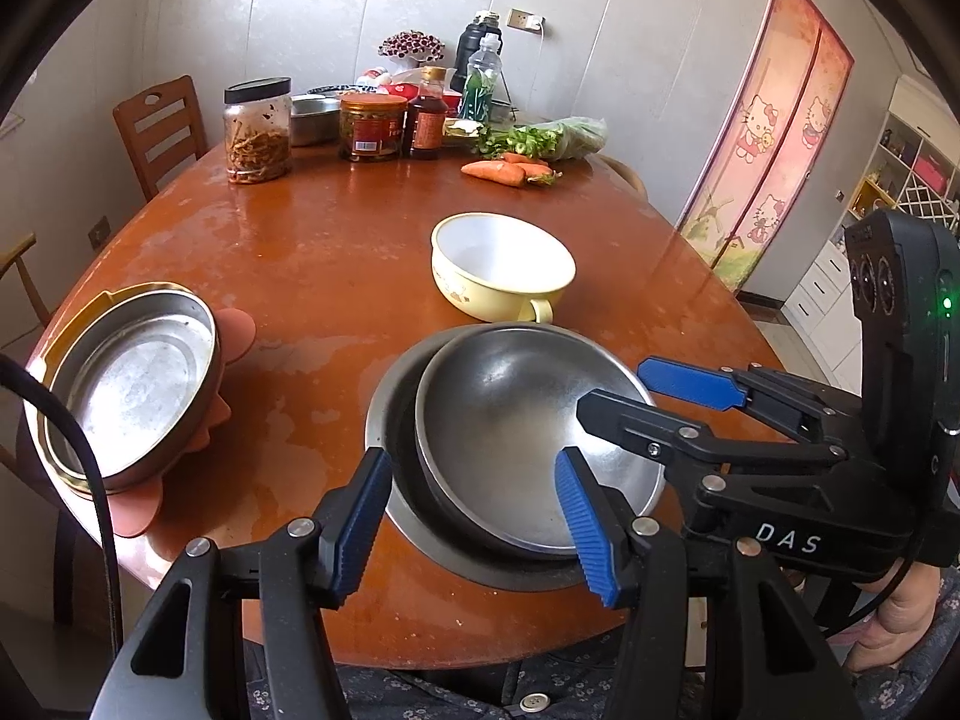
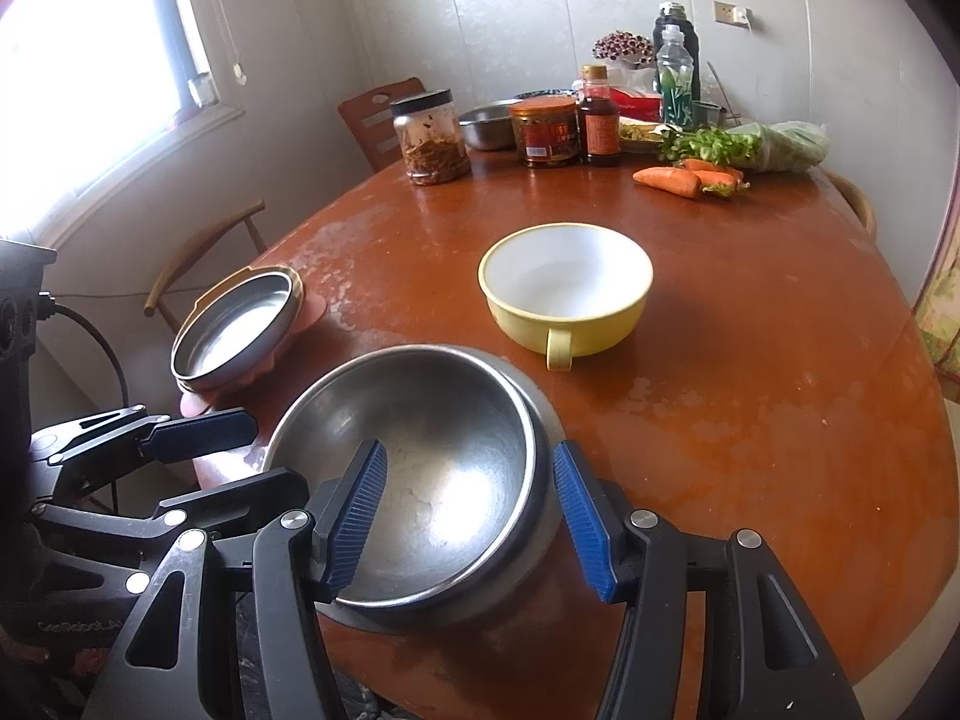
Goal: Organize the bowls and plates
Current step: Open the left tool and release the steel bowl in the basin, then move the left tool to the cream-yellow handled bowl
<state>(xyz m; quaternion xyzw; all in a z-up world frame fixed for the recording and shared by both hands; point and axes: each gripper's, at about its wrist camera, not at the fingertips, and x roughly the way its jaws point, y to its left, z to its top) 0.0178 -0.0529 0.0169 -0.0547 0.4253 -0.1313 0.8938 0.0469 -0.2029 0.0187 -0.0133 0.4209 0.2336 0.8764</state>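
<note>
Nearest you on the surface (image 1: pixel 312 252), a bowl (image 1: pixel 528 438) sits in a plate (image 1: pixel 390 420); the mug-bowl (image 1: pixel 501 267) behind, a dish (image 1: pixel 129 381) left.

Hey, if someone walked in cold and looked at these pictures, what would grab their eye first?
Probably the round steel bowl nested in a wider steel dish at the near edge of the worn reddish-brown wooden table, with the open left gripper and open right gripper straddling its rim. Next, the pale yellow handled bowl just behind it, mid-table.
</note>
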